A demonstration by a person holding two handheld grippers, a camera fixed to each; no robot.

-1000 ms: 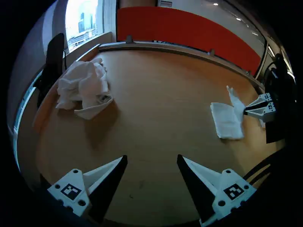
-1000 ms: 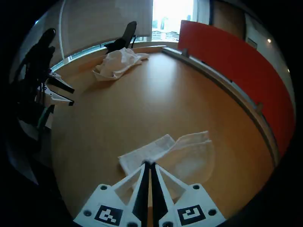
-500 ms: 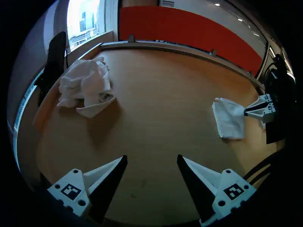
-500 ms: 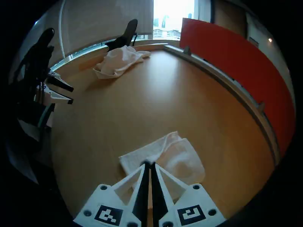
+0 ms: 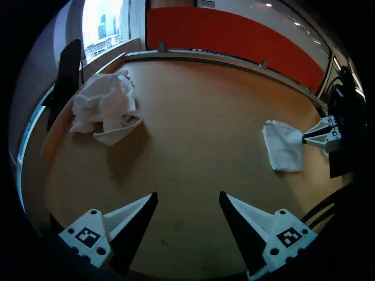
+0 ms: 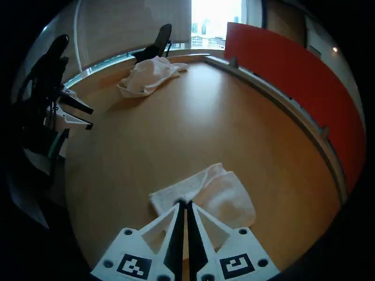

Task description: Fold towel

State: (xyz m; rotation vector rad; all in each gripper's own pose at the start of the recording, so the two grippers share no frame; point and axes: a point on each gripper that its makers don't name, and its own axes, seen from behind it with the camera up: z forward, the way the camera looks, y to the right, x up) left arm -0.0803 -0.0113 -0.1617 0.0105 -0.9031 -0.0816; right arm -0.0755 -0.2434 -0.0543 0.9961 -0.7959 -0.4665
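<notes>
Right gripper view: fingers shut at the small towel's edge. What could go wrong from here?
The right gripper looks shut on the small towel; pulling back without opening could drag the fold open.
Its folded-over part lies bunched and skewed, so releasing now may leave it uneven.
The left gripper hangs open, apart, so nothing pins the towel.

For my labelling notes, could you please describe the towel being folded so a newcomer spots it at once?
On the broad wooden table edged by the red partition, look at the right gripper. The small white cloth towel lies there folded over, unlike the crumpled white heap near the window.
</notes>
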